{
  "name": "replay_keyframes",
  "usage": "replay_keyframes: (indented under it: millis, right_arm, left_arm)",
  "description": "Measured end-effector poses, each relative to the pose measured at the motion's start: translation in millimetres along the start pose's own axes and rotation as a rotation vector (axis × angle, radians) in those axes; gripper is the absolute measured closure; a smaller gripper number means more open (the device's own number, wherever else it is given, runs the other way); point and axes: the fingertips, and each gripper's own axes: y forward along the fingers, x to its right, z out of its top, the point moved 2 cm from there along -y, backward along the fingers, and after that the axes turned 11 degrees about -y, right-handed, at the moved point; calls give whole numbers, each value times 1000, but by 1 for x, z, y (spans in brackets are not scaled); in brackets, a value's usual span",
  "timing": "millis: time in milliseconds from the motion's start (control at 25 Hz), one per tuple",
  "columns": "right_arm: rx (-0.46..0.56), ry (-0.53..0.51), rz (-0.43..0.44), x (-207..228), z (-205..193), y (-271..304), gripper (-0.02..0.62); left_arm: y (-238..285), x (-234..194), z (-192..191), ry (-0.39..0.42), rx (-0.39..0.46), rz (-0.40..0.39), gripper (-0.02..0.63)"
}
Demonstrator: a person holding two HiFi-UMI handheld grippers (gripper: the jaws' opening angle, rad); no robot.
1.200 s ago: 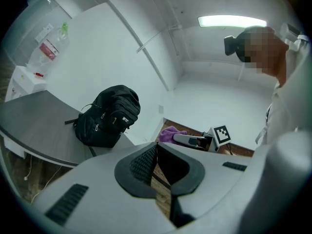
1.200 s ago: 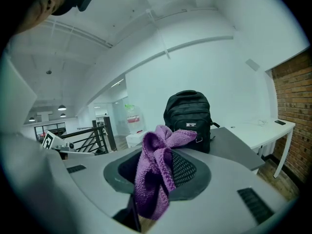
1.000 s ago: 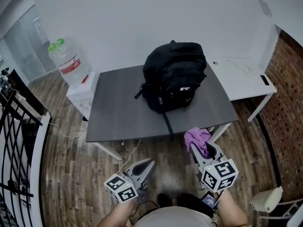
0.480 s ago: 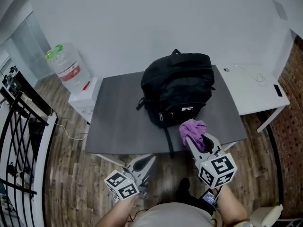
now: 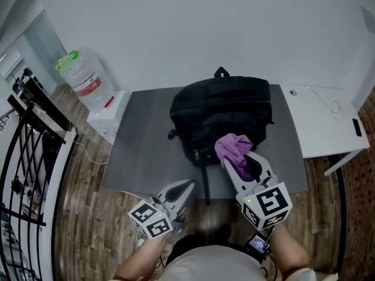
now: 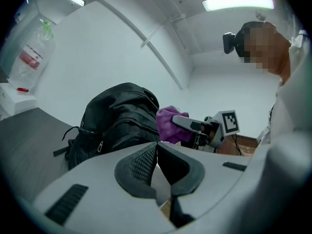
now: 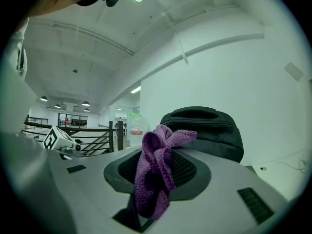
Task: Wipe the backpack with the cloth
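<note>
Backpack (image 5: 220, 116) black, upright; cloth (image 5: 233, 147) purple

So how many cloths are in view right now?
1: the purple cloth, clamped in the right gripper, by the near side of the backpack. Another could lie hidden behind the backpack.

Cloth (image 5: 233, 147), bunching between the fingers of the right gripper (image 5: 239, 160), is hiding part of the backpack (image 5: 220, 107) just beyond the fingertips.
</note>
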Motion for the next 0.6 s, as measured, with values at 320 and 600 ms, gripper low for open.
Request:
replay_keyframes:
  millis: [320,600]
  right_arm:
    - [30,-49,13,-5,23,41,465]
    - [53,-110,-36,-20,48,82,465]
  left_arm:
    - [14,-21,32,30,1,-37,601]
    - [8,-46,61,42,-17,-82,601]
